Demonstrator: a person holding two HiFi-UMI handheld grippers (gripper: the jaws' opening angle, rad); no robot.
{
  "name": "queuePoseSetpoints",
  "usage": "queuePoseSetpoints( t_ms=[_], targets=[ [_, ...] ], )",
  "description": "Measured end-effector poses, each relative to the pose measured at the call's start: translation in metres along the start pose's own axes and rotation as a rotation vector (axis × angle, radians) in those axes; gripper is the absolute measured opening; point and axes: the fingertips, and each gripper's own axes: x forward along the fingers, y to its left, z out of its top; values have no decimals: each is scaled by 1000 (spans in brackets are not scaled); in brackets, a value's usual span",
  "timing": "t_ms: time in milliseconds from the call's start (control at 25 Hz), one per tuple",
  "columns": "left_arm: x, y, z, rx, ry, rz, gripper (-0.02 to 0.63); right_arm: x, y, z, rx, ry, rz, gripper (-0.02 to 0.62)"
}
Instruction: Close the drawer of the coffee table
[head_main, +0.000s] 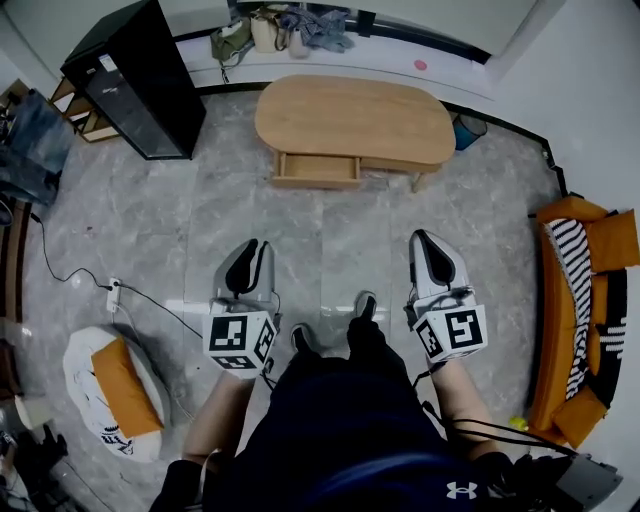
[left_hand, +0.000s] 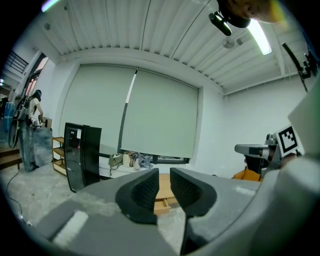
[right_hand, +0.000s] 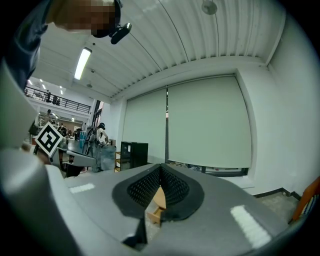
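An oval wooden coffee table (head_main: 355, 118) stands on the grey floor ahead of me, and its drawer (head_main: 318, 168) is pulled out toward me. Both grippers hang well short of it, above the floor by the person's shoes. My left gripper (head_main: 256, 246) is open by a narrow gap with nothing in it. In the left gripper view, part of the drawer (left_hand: 162, 205) shows through the gap of the left gripper (left_hand: 164, 172). My right gripper (head_main: 424, 238) is shut and empty. Its pads meet in the right gripper view (right_hand: 160, 168), with the drawer (right_hand: 157, 213) below them.
A black cabinet (head_main: 135, 75) stands at the back left. An orange sofa (head_main: 578, 300) lines the right wall. A white and orange cushion (head_main: 110, 385) lies at the left, with a power strip (head_main: 113, 293) and cable nearby. A blue bin (head_main: 468, 130) sits right of the table.
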Motion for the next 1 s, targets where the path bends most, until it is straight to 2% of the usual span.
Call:
queuePoseSetpoints(
  t_ms=[200,400,560,760,1000],
  targets=[
    [44,-17,10,24,11,46,77,34,-44,-12,47,-6,49,2],
    [95,-44,20,-3,15,92,77,61,-106,-17,70,-14,96,2],
    [125,-67,32,12,8,123,77,80,-145,-19,94,-19,133,2],
    [141,-72,31,13,20,172,77,102,-162,-24,108,-12,184,2],
    [154,-57,29,-10,30,233,77,136,-169,-34,110,14,225,2]
  ],
)
